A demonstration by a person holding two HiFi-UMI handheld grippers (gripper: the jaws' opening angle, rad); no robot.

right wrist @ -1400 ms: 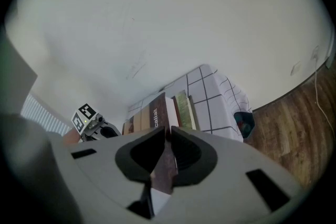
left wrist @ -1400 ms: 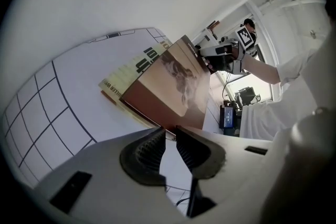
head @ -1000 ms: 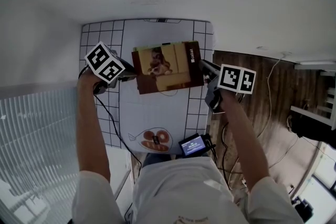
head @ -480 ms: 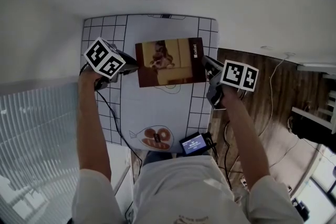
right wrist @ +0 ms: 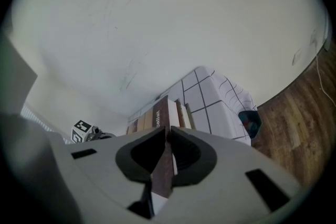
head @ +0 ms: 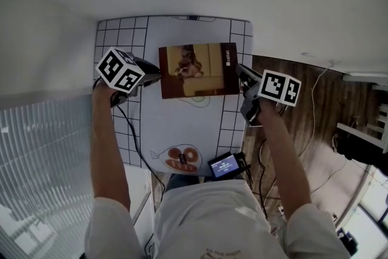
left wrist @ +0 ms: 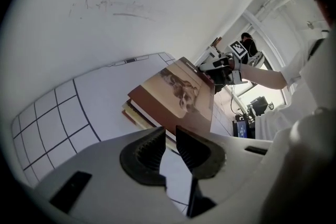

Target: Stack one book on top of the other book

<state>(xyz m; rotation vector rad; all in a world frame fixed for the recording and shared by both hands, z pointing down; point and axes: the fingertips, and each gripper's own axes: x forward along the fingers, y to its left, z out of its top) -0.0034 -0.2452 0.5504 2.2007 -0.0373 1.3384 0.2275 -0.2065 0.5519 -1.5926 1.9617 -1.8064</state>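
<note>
Looks like the brown photo-cover hardback book (head: 199,70) is already lying on the other book (left wrist: 135,112), whose cream page edges peek out below, at 12 o'clock on the white grid-lined bench (head: 182,124). The right claw (head: 240,72) is clamped on its 3 o'clock spine edge, I'd guess to square it up. The left claw (head: 156,77) hangs at 9 o'clock, just off the cover, jaws a crack apart after narrowing a touch, nothing between them. A second ago the book sat crooked and nearer 6 o'clock, with that claw against it.
</note>
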